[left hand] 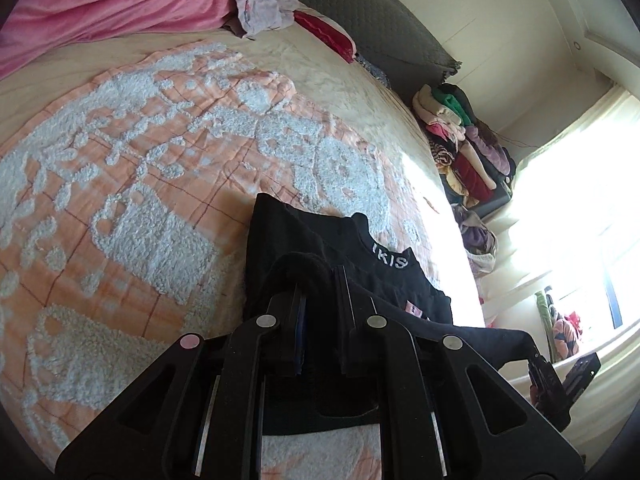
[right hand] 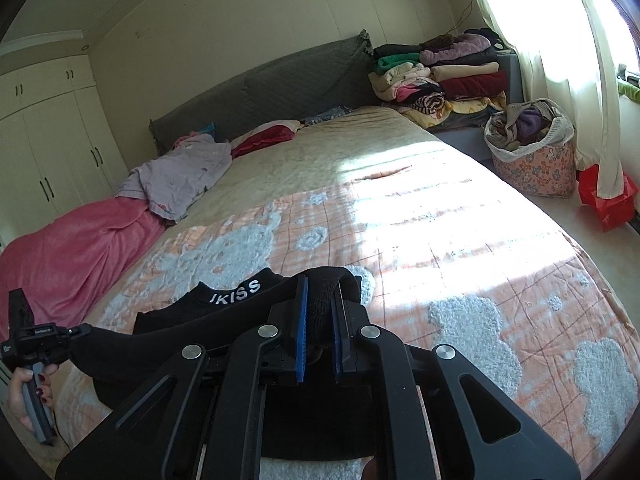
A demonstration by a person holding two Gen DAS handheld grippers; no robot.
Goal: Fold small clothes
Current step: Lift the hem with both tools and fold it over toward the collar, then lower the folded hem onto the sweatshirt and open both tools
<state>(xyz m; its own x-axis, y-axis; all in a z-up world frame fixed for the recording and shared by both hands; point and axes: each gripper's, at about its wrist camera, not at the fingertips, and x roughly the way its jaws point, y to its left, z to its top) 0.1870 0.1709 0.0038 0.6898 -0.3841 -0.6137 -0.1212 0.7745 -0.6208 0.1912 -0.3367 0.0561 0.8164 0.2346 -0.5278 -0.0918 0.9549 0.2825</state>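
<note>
A small black garment (left hand: 304, 232) with white lettering on its band lies on the peach bedspread (left hand: 120, 160), its near edge lifted. My left gripper (left hand: 320, 284) is shut on a fold of that black cloth. At the lower right edge of the left wrist view, my right gripper (left hand: 538, 360) holds the other end. In the right wrist view the black garment (right hand: 180, 316) stretches leftward. My right gripper (right hand: 322, 280) pinches its bunched edge between blue pads (right hand: 303, 320). At the far left, a hand (right hand: 24, 392) holds my left gripper (right hand: 82, 332), which is clamped on the cloth's far corner.
A pink blanket (right hand: 72, 248) and a lilac garment (right hand: 180, 176) lie along the bed's left side. Stacked clothes (right hand: 440, 76), a patterned basket (right hand: 532, 160) and a red bag (right hand: 604, 200) stand right of the bed. A white wardrobe (right hand: 48, 140) is on the left.
</note>
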